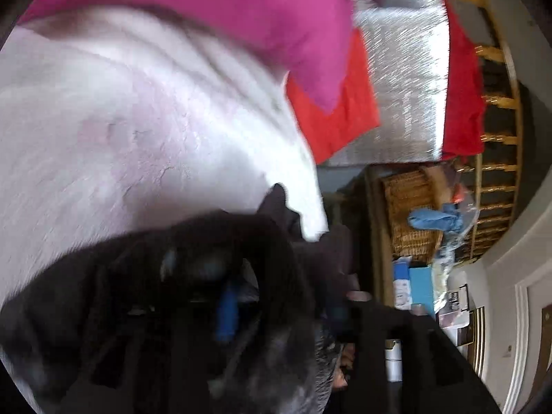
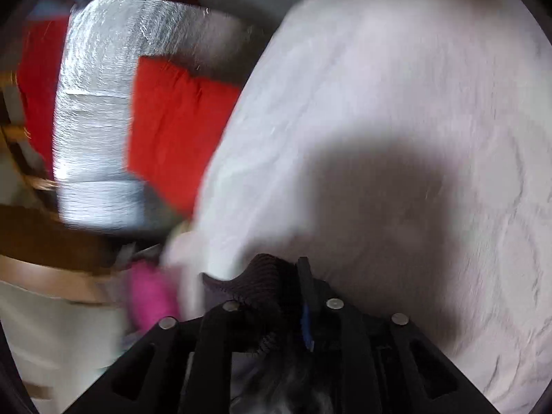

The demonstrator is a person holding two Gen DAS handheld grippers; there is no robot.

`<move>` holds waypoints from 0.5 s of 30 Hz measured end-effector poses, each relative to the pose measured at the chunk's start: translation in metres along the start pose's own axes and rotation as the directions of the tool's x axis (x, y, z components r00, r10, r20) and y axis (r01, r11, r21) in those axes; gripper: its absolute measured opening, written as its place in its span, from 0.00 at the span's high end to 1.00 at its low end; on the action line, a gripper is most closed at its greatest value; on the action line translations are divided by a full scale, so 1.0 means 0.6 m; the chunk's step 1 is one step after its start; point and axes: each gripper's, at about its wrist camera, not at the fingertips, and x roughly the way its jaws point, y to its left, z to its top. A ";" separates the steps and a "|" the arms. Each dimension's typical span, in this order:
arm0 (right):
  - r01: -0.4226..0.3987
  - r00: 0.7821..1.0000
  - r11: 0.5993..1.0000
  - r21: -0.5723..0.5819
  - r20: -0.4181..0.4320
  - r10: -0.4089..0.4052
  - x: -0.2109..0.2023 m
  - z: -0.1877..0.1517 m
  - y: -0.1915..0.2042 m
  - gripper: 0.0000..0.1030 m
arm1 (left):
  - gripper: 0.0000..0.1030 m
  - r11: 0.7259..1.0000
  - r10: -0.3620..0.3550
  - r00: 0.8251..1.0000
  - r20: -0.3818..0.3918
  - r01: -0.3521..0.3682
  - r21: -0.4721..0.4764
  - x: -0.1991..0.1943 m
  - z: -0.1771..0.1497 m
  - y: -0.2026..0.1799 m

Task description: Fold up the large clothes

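At the 9 o'clock side of the left wrist view, going across:

1. A white sheet (image 1: 120,120) fills most of the left half, a bit wrinkly.
2. At 12 o'clock a magenta cloth (image 1: 241,10) lies over the sheet's far edge. A red cloth (image 1: 338,114) pokes out from under it toward 2 o'clock, on a silver quilted surface (image 1: 407,86).
3. At 6 o'clock the dark garment (image 1: 193,241) is heaped right over the left gripper (image 1: 283,310). Only a blue pad (image 1: 226,310) peeks out, so honestly I can't tell how the jaws stand.
4. At 4 o'clock there's a wicker basket (image 1: 410,207) with a blue cloth (image 1: 434,220) beside it, and a wooden railing (image 1: 496,103) at 3.
5. In the right wrist view, the red cloth (image 2: 172,120) is at 9 o'clock on the silver surface (image 2: 93,103), and the sheet (image 2: 414,103) runs from 12 round to 4.
6. At 6 o'clock a wad of the dark garment (image 2: 265,272) sits between the right gripper's (image 2: 265,296) fingers. It's too blurry to tell whether they're clamped on it or loose.
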 end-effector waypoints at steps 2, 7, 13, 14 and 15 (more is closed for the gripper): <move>-0.037 0.999 0.998 -0.052 -0.024 0.036 -0.024 -0.019 0.014 0.34 | 0.36 1.000 -0.003 0.998 0.069 0.002 0.011 -0.030 -0.019 -0.009; -0.118 0.991 0.988 -0.100 0.058 0.124 -0.114 -0.110 0.038 0.06 | 0.31 0.980 0.185 0.967 0.177 -0.195 0.042 -0.104 -0.069 -0.045; 0.123 0.977 0.978 -0.171 0.193 -0.089 -0.218 -0.237 0.016 0.06 | 0.25 0.945 0.264 0.935 0.238 -0.300 0.132 -0.148 -0.215 -0.074; 0.137 0.972 0.978 -0.157 0.214 -0.102 -0.235 -0.248 0.005 0.06 | 0.25 0.933 0.299 0.924 0.239 -0.335 0.129 -0.147 -0.234 -0.069; 0.126 0.968 0.983 -0.131 0.231 -0.093 -0.256 -0.265 -0.013 0.06 | 0.25 0.932 0.306 0.923 0.233 -0.340 0.125 -0.149 -0.246 -0.065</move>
